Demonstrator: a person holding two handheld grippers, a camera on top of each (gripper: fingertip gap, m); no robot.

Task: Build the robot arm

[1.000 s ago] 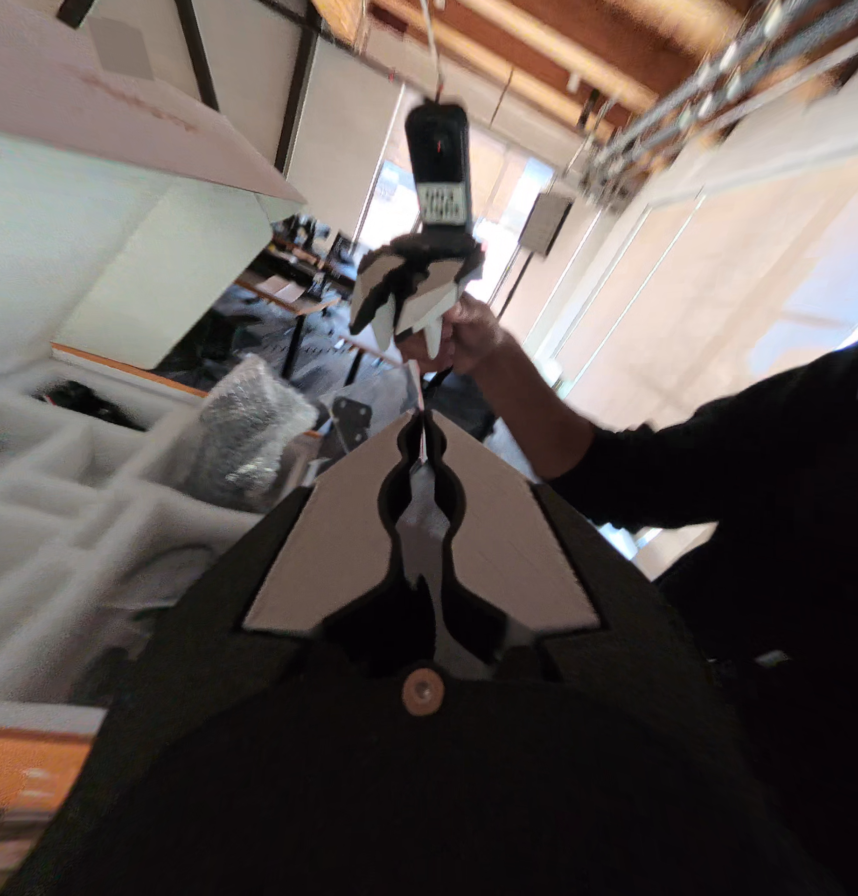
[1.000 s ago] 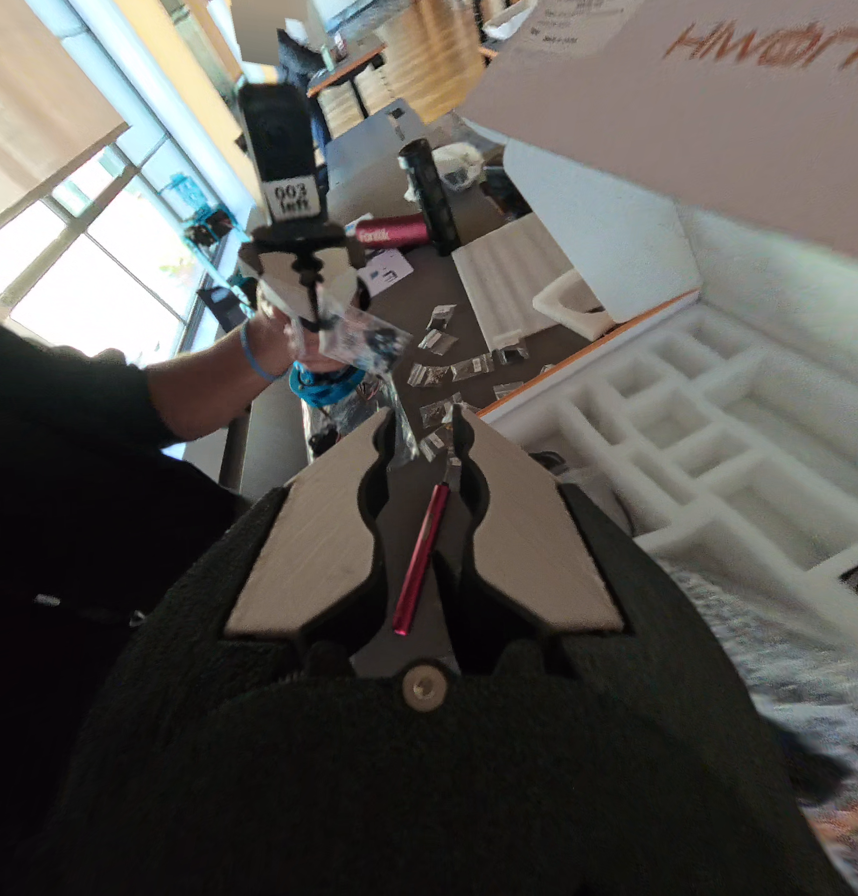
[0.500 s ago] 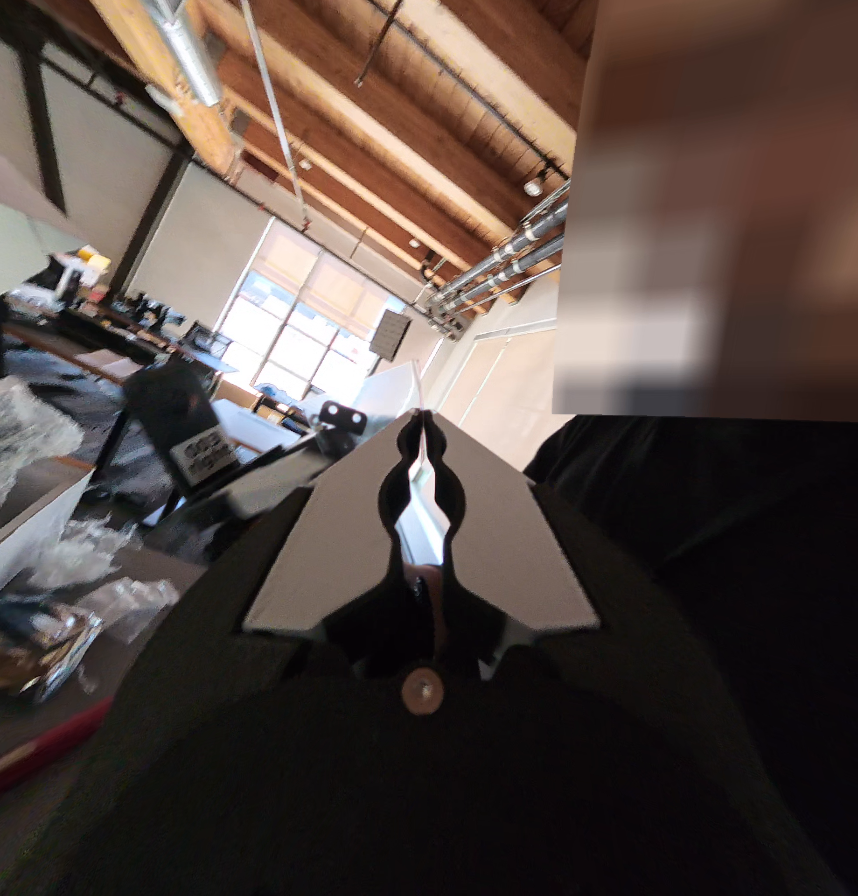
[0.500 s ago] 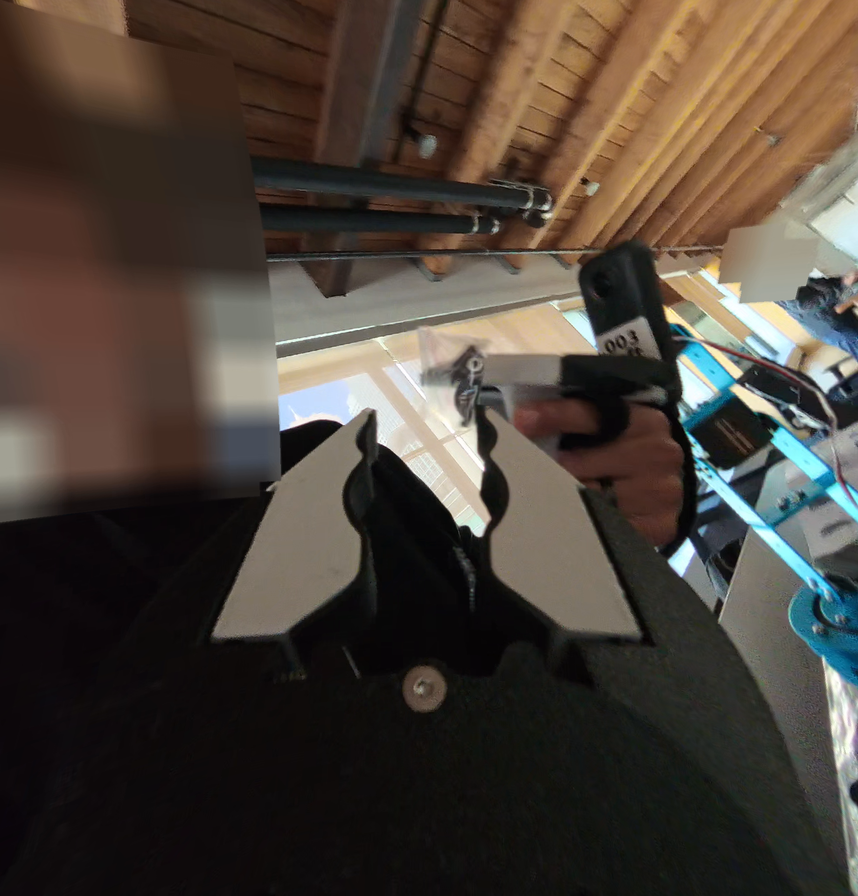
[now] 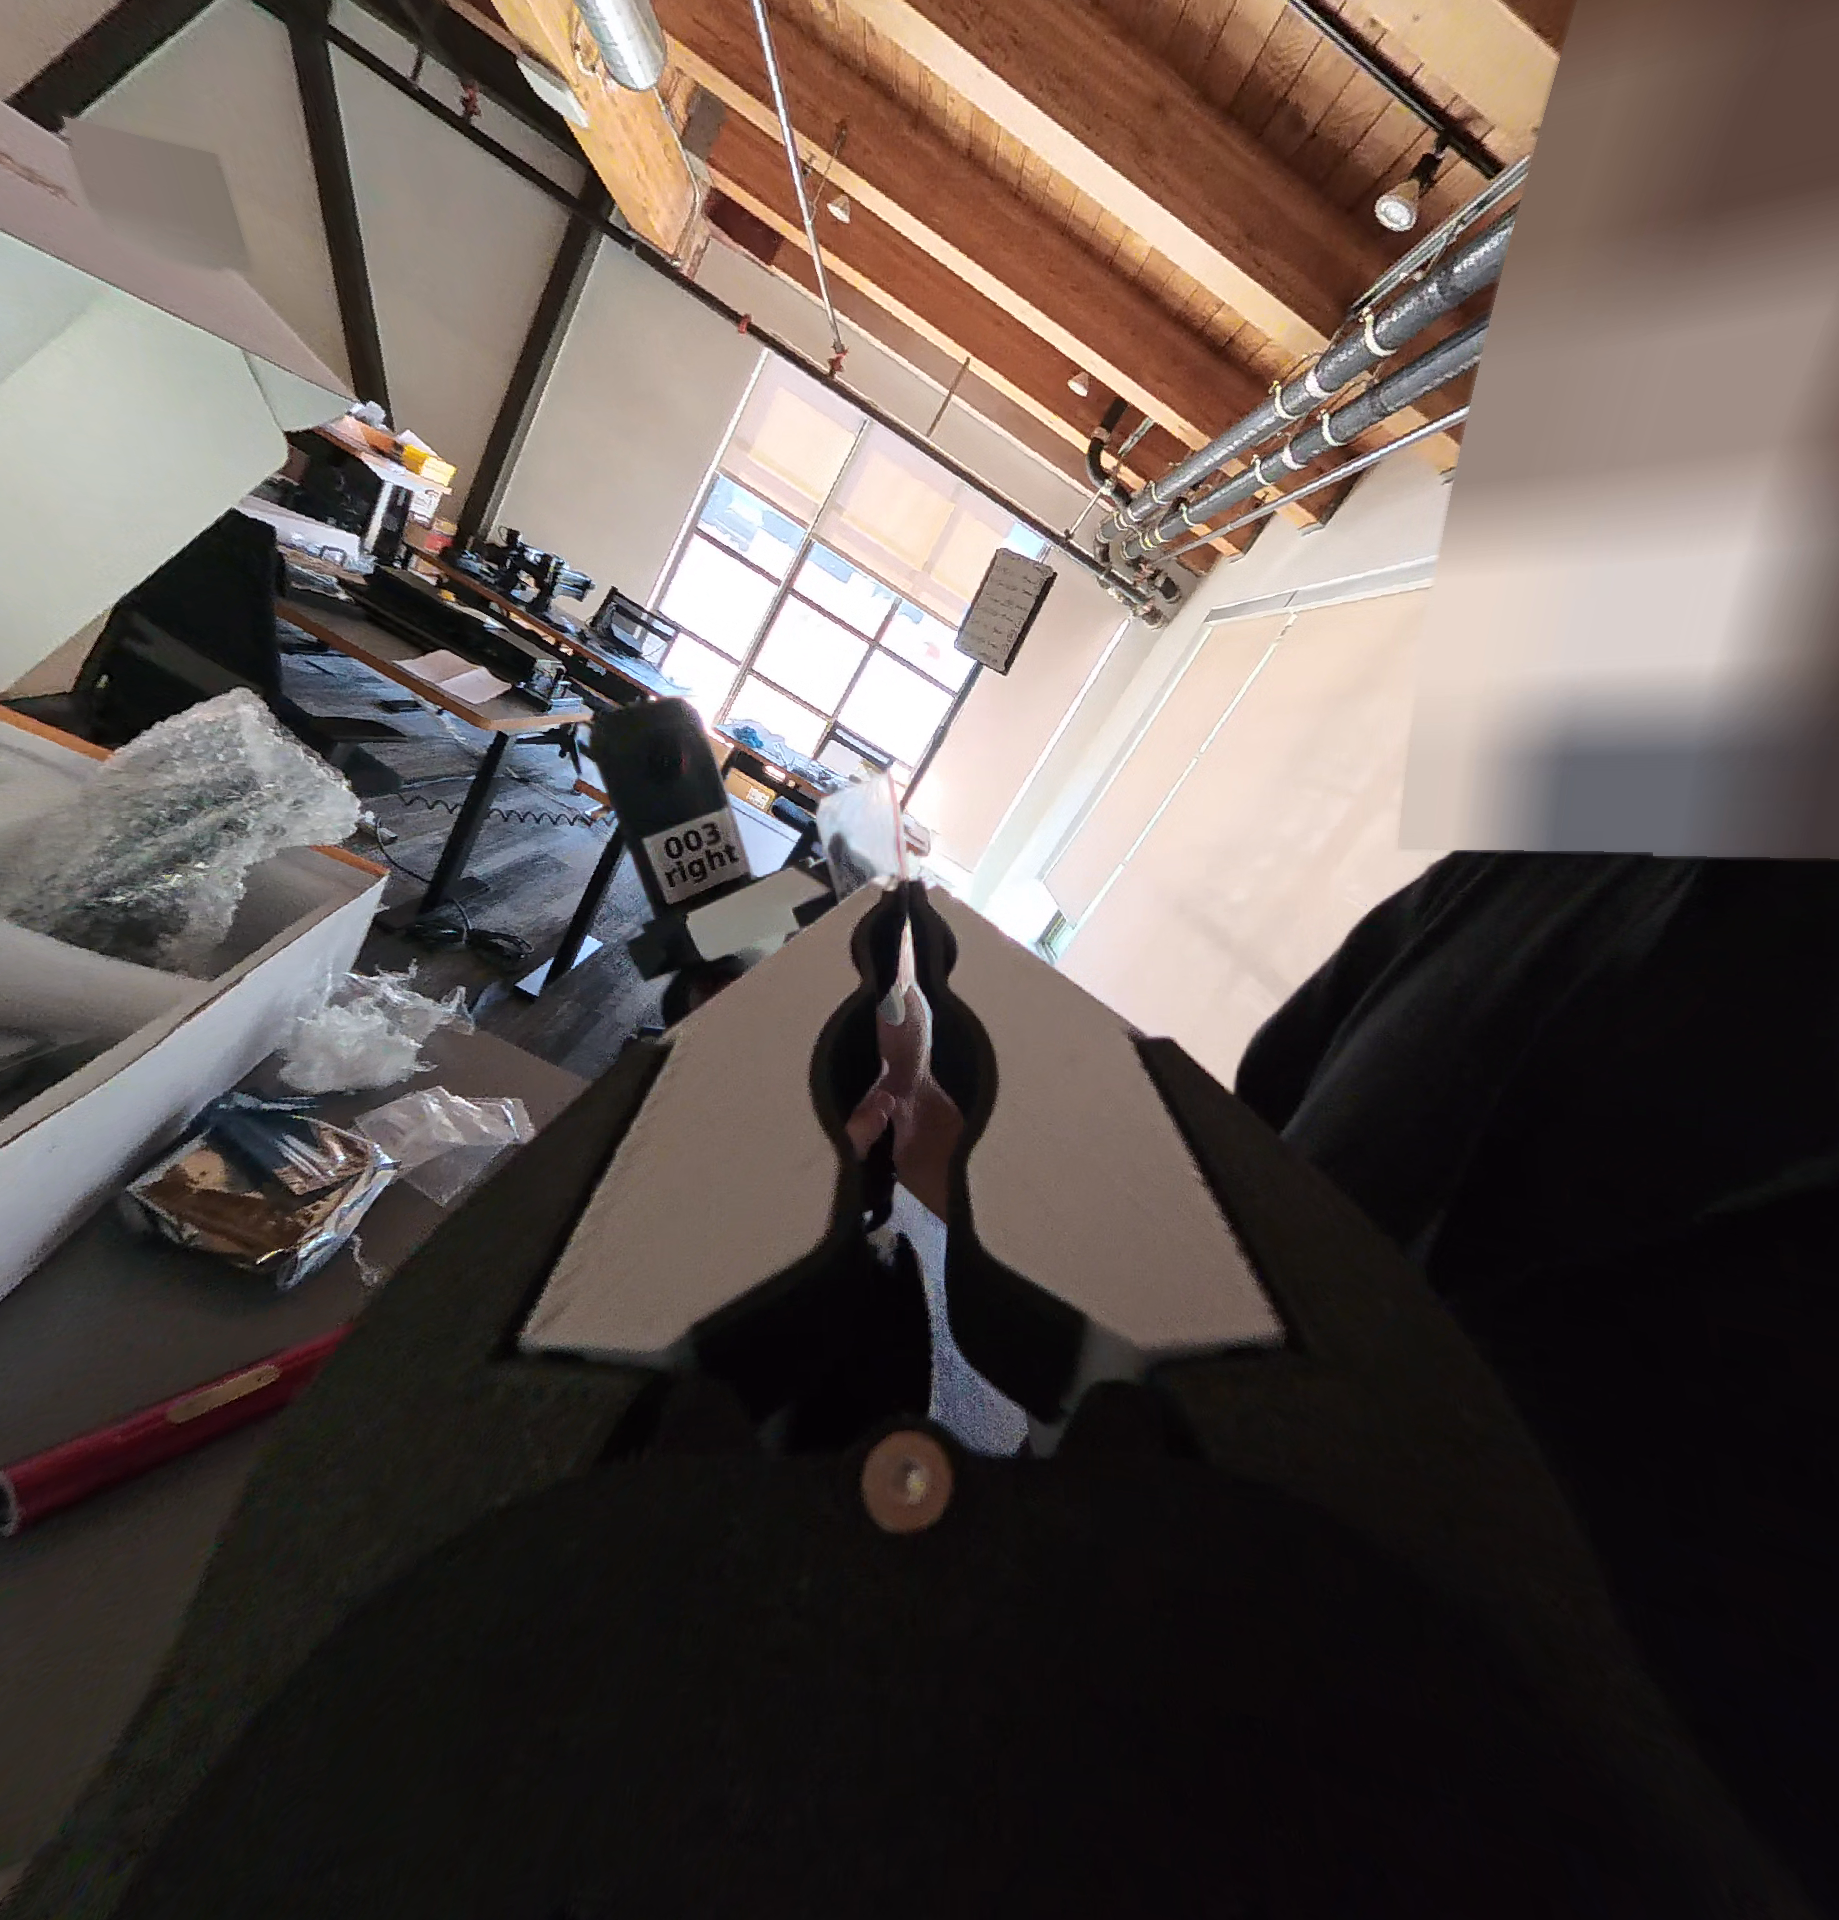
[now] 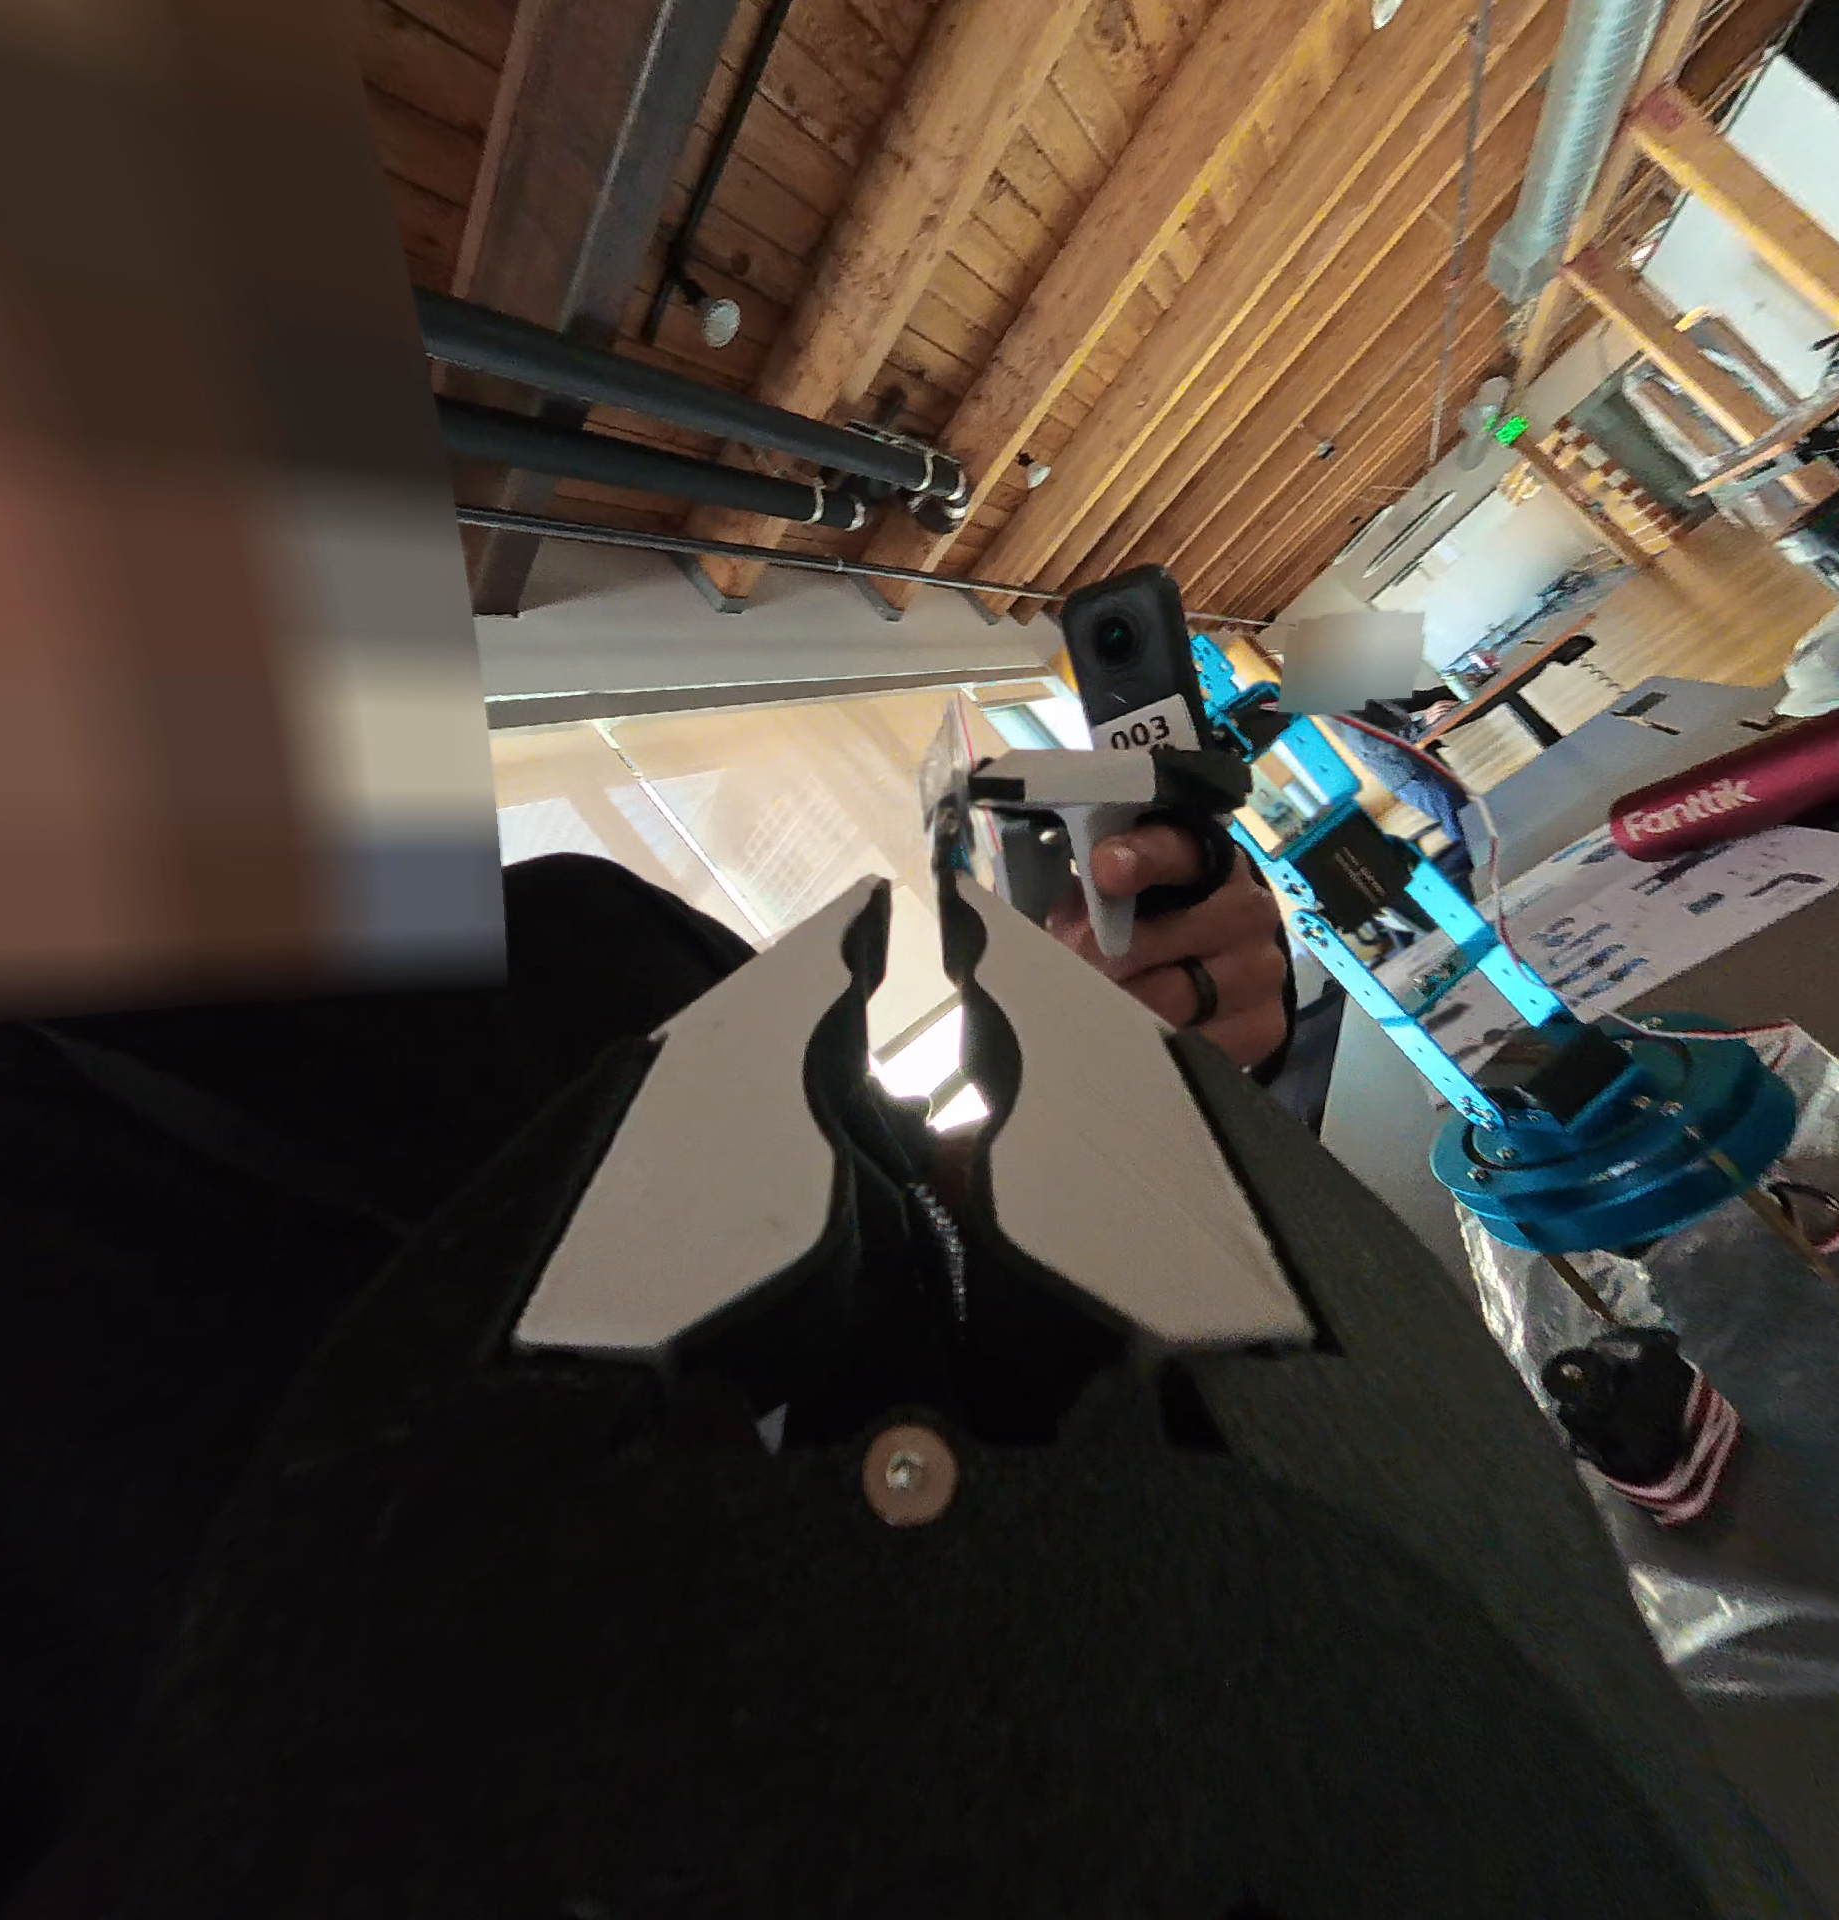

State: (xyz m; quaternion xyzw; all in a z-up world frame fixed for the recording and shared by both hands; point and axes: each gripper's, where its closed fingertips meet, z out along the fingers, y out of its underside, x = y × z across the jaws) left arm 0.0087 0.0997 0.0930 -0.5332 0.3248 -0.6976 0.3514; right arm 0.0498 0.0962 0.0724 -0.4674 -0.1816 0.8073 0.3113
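Note:
My left gripper (image 5: 899, 889) is shut on a small clear plastic bag (image 5: 861, 831) with a red strip, held up in the air. The right wrist view shows that gripper (image 6: 982, 792) from the side, with the bag (image 6: 944, 800) pinched at its tips. My right gripper (image 6: 923, 896) is open by a narrow gap. Its tips sit just under the bag's lower edge, and I cannot tell whether they touch it. In the left wrist view the right gripper's white fingers (image 5: 733, 925) point at the bag from the left. A hand holds each gripper.
A person in dark clothing is close behind both grippers. A blue robot arm (image 6: 1611, 1132), a red cylinder (image 6: 1746, 800) and a small servo (image 6: 1632, 1423) are on the table. A white box (image 5: 167, 1039) with bubble wrap (image 5: 177, 810), a foil bag (image 5: 260, 1195) and a red tool (image 5: 146, 1439) are at the left. Spacing between my two grippers at the tips: around 5 cm.
Both grippers lifted away from the table and foam box and turned toward each other. The right jaws narrowed. The bag in the left gripper now sits at the right gripper's tips.

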